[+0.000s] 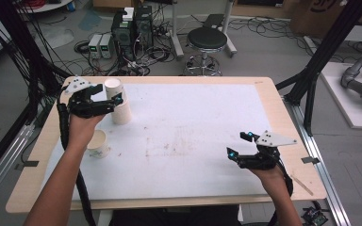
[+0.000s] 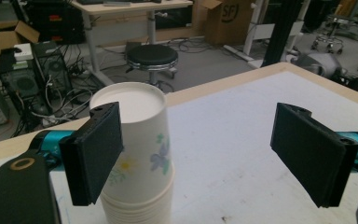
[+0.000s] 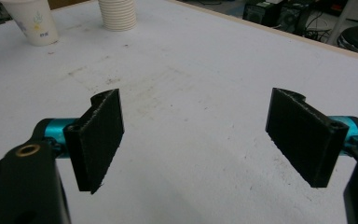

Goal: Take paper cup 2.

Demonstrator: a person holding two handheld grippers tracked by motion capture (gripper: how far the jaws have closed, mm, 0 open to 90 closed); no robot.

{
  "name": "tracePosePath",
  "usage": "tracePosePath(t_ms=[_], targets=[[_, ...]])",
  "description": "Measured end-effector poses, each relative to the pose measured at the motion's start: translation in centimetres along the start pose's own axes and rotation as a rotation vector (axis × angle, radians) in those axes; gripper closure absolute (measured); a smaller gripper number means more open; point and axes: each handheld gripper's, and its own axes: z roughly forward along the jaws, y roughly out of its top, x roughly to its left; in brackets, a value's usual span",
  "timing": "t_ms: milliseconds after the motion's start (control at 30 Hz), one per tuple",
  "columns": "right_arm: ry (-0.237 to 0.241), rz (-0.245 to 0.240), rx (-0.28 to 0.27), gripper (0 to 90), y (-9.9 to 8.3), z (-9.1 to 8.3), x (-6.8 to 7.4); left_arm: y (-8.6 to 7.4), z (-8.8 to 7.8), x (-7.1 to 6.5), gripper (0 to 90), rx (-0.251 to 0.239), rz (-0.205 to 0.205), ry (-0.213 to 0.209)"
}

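The right gripper sits nearest, at the near right of the white table, its jaws spread wide with nothing between them. Further in on the left stands a single paper cup, upright (flower print on its side), just beside the person's left forearm. Beyond it the left gripper hovers at the stack of cups, which stands upside down near the far left corner of the table. Its jaws are wide open and grip nothing; in the left gripper view one jaw lies in front of the stack, the other well off to the side. Past the table edge stands a black stool.
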Motion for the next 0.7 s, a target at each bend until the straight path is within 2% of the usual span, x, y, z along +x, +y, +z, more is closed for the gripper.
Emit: tracePosePath(t_ms=[233,300,367,700], targets=[[0.008,0.008,0.001,19.5,0.0,0.1,0.1,0.0,1.9,1.5,16.8,0.030,-0.022,0.032],[0.009,0.006,0.000,19.5,0.0,0.0,0.1,-0.2,2.3,1.8,16.9,0.041,-0.027,0.054],[0.008,0.010,-0.002,19.5,0.0,-0.1,0.1,-0.4,2.7,2.1,16.9,0.048,-0.043,0.055],[0.003,0.017,0.000,19.5,-0.2,-0.2,-0.1,-0.8,4.5,3.0,18.3,0.078,-0.048,0.050]])
